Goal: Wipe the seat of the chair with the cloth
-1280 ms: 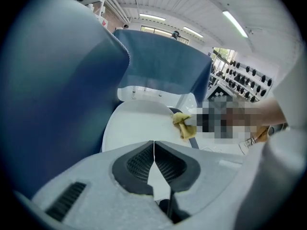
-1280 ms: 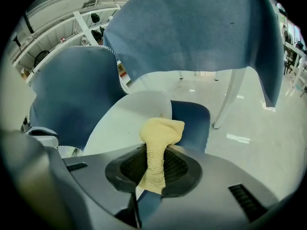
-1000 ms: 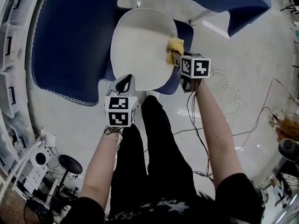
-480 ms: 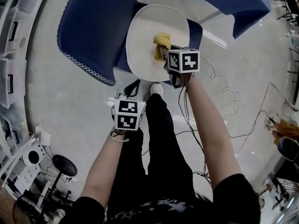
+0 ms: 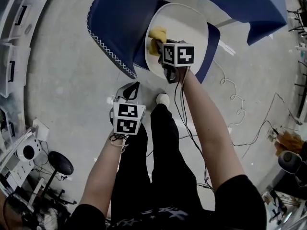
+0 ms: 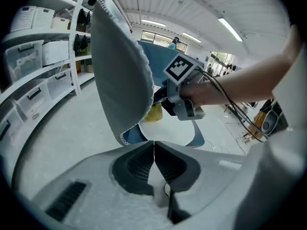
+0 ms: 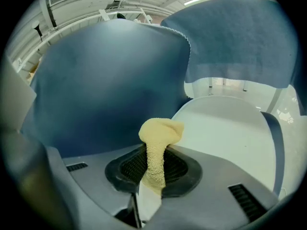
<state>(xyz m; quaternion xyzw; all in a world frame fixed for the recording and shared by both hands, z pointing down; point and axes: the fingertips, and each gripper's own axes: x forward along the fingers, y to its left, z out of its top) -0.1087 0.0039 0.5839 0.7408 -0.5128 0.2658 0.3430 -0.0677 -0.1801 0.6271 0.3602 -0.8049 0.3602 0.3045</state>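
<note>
Currently the soft, light cloth [image 7: 160, 131] is pinched at a bunched fold by the right tongs [image 7: 154, 162]; the left tongs [image 6: 154, 152] are pressed together.

My right gripper [image 5: 162, 51] has cloth [image 5: 156, 36] between jaws, at left edge of seat [image 5: 189, 28]; drape [image 5: 120, 18] just left; left gripper [image 5: 129, 88] well behind.

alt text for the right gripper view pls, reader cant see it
The right gripper is shut on a yellow cloth, whose bunched end sticks out past the jaws by the left edge of a white chair seat. Behind and to the left hangs dark blue fabric.
</note>
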